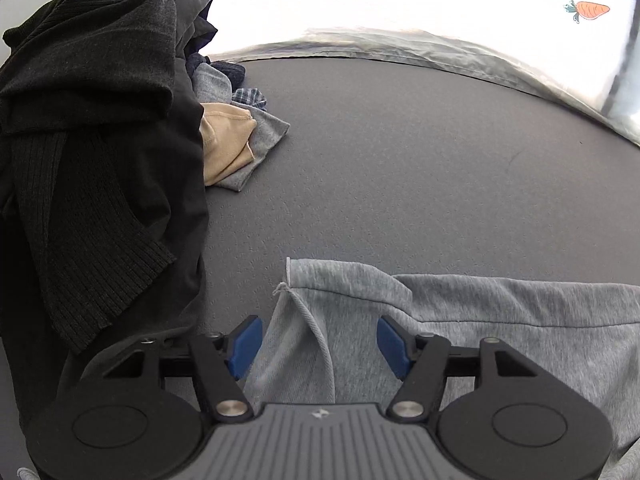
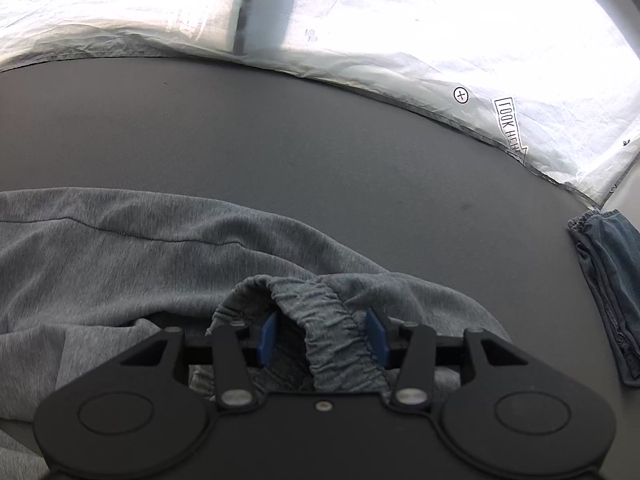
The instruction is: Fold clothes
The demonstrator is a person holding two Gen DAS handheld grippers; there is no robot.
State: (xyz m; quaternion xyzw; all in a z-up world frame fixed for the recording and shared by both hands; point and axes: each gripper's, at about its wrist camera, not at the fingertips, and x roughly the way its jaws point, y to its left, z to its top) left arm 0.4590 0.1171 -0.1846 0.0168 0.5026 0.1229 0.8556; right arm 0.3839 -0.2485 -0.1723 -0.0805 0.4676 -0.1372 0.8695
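Grey sweatpants (image 1: pixel 500 312) lie spread across the dark grey mat. In the left wrist view my left gripper (image 1: pixel 318 324) hangs over the hemmed end of a leg (image 1: pixel 304 300). Its blue pads (image 1: pixel 244 344) stand wide apart on either side of the cloth without pressing it. In the right wrist view the sweatpants (image 2: pixel 140 248) stretch away to the left. Their gathered elastic waistband (image 2: pixel 332 332) rises in a fold between the pads of my right gripper (image 2: pixel 322 316). A dark gap shows beside the left pad (image 2: pixel 269 336), so the gripper is open around the band.
A tall heap of dark clothes (image 1: pixel 92 140) with tan and grey pieces (image 1: pixel 228 148) fills the left side. A folded denim item (image 2: pixel 612 288) lies at the mat's right edge. A white printed sheet (image 2: pixel 440 32) borders the far side of the mat (image 1: pixel 400 160).
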